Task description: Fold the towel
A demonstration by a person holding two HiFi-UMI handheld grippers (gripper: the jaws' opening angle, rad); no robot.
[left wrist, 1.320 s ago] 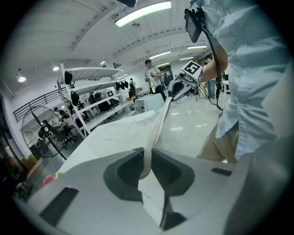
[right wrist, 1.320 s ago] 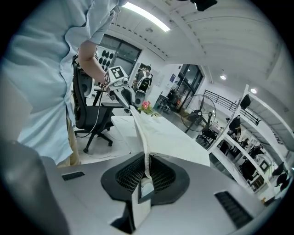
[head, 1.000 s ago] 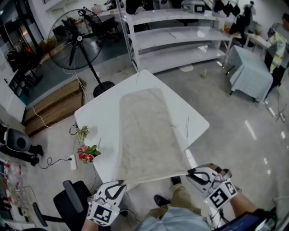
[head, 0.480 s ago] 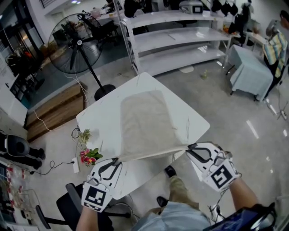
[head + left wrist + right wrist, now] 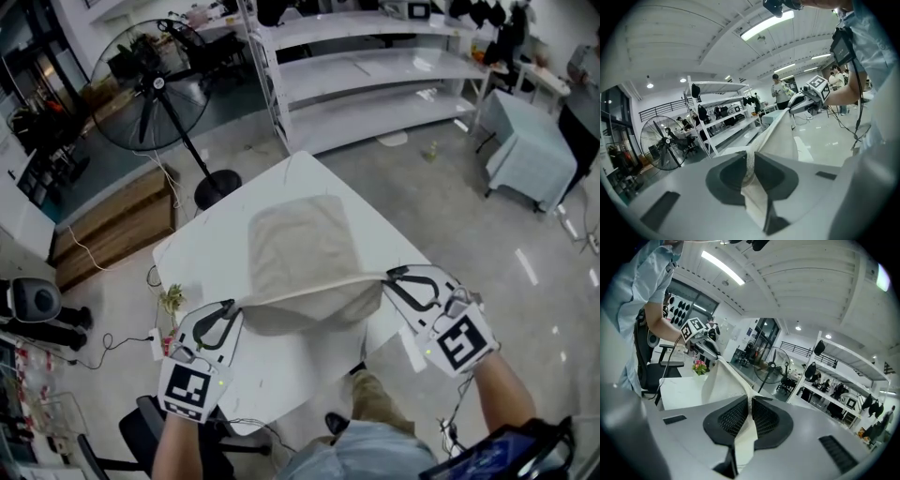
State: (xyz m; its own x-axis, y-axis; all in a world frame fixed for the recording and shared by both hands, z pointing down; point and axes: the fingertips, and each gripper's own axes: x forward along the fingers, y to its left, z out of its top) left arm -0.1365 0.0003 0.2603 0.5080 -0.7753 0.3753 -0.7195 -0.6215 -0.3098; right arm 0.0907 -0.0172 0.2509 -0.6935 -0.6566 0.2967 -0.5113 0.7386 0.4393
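A beige towel (image 5: pixel 298 242) lies on the white table (image 5: pixel 211 248), its near edge lifted off the surface and stretched taut between both grippers. The left gripper (image 5: pixel 234 307) is shut on the towel's near left corner (image 5: pixel 751 165). The right gripper (image 5: pixel 386 277) is shut on the near right corner (image 5: pixel 749 414). The lifted half hangs over the flat far half, casting a shadow beneath. In the left gripper view the towel edge (image 5: pixel 776 126) runs to the right gripper (image 5: pixel 806 96); in the right gripper view the towel edge (image 5: pixel 733 373) runs to the left gripper (image 5: pixel 705 344).
A standing fan (image 5: pixel 150 89) is beyond the table's far left. White shelving (image 5: pixel 375 70) lines the back. A flower bunch (image 5: pixel 172 300) and power strip (image 5: pixel 155 339) lie on the floor at left. A covered small table (image 5: pixel 530 150) stands at right.
Both grippers have risen and moved away from me over the table, carrying the towel's near edge from beyond the table's near side toward the far end.
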